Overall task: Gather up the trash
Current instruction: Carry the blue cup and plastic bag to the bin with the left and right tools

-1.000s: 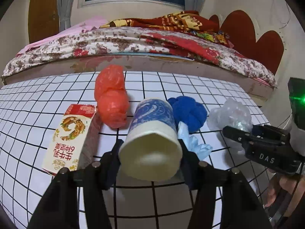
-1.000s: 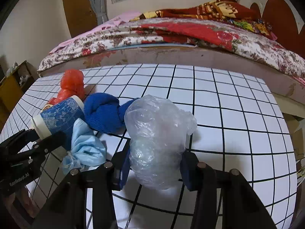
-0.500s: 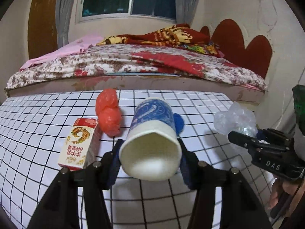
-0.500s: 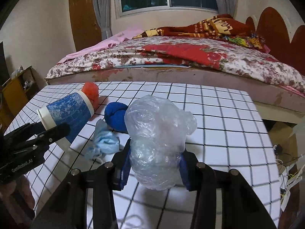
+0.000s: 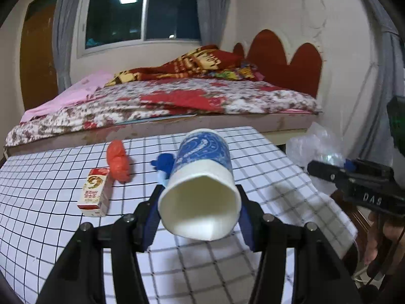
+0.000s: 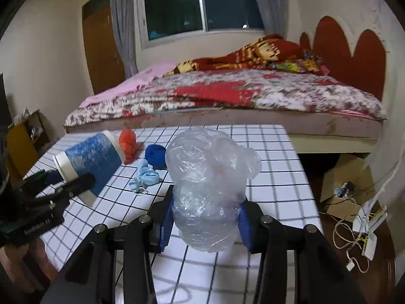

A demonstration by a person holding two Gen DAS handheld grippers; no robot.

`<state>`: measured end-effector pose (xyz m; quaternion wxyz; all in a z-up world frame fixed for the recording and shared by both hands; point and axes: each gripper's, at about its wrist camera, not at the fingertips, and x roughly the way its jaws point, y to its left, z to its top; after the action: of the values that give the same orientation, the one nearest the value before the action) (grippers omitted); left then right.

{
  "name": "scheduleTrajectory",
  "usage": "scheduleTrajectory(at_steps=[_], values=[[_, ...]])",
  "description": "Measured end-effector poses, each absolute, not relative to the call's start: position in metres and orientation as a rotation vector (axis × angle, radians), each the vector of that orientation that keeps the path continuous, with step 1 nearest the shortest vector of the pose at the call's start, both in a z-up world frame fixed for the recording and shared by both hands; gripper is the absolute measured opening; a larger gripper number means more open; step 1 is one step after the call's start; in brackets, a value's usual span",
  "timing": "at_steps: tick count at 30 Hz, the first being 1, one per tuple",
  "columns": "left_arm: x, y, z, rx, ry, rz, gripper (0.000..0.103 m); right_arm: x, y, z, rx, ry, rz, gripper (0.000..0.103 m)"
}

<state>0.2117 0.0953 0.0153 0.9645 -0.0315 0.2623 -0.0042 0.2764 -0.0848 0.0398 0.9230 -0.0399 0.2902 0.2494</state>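
Left wrist view shows the left gripper (image 5: 200, 217) clenched on the blue paper cup (image 5: 202, 185), mouth toward the camera, while the right gripper (image 6: 206, 224) squeezes the clear plastic bag (image 6: 210, 177), both above the checkered table's (image 6: 278, 190) near edge.

carton (image 5: 94, 192) left of knotted bag (image 5: 118, 161) | cloth ball (image 5: 164, 162) right | bed (image 5: 177, 101) behind table (image 5: 38, 177)

Table (image 6: 278, 177) right half bare — clutter left-centre: red bag (image 6: 128, 141), blue ball (image 6: 155, 155), carton (image 5: 95, 192).
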Motion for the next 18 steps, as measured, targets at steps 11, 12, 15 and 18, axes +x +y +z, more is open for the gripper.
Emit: scheduleTrajectory(at_steps=[11,12,15,18], values=[[0.171,-0.004,0.038,-0.025,0.471,-0.192,0.055,0.193,-0.191,0.069,-0.011,0.523,0.388,0.046],[0.169,-0.015,0.037,-0.016,0.468,-0.212,0.055,0.186,-0.204,0.068,-0.005,0.521,0.369,0.046],[0.166,-0.04,0.032,-0.01,0.477,-0.266,0.055,0.173,-0.233,0.064,0.008,0.523,0.325,0.046],[0.165,-0.057,0.026,-0.005,0.494,-0.306,0.055,0.162,-0.26,0.06,0.036,0.528,0.283,0.046]])
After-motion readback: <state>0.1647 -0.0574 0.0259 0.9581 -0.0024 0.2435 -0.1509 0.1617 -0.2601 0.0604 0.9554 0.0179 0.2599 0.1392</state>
